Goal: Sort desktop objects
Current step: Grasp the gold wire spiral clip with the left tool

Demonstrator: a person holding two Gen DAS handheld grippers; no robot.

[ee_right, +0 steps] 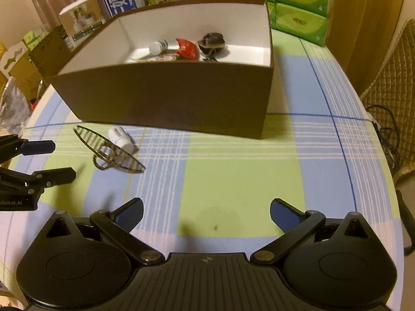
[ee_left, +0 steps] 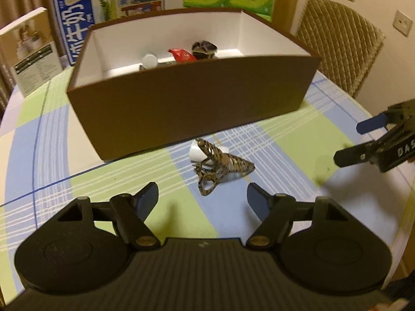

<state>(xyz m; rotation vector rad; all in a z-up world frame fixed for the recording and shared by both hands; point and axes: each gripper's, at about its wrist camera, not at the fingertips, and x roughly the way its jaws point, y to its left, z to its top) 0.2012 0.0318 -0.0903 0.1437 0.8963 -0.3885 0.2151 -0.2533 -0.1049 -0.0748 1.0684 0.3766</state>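
- At the left of the right wrist view, the left gripper (ee_right: 55, 159) reaches in with its jaws apart and nothing between them; it seems lined up on the loose items so it can close round one.
- Just beside it on the checked tablecloth (ee_right: 233, 171) lies a patterned hair clip (ee_right: 109, 150), resting against a small white bottle (ee_right: 120, 137); both sit outside the box, presumably not yet sorted.
- Behind them stands the brown box (ee_right: 166, 98), open-topped to receive items; a white bottle, a red packet (ee_right: 186, 48) and a dark clip already lie inside.
- Nearest the lens, the right gripper (ee_right: 206, 216) hangs over bare cloth, jaws apart and empty, probably waiting.
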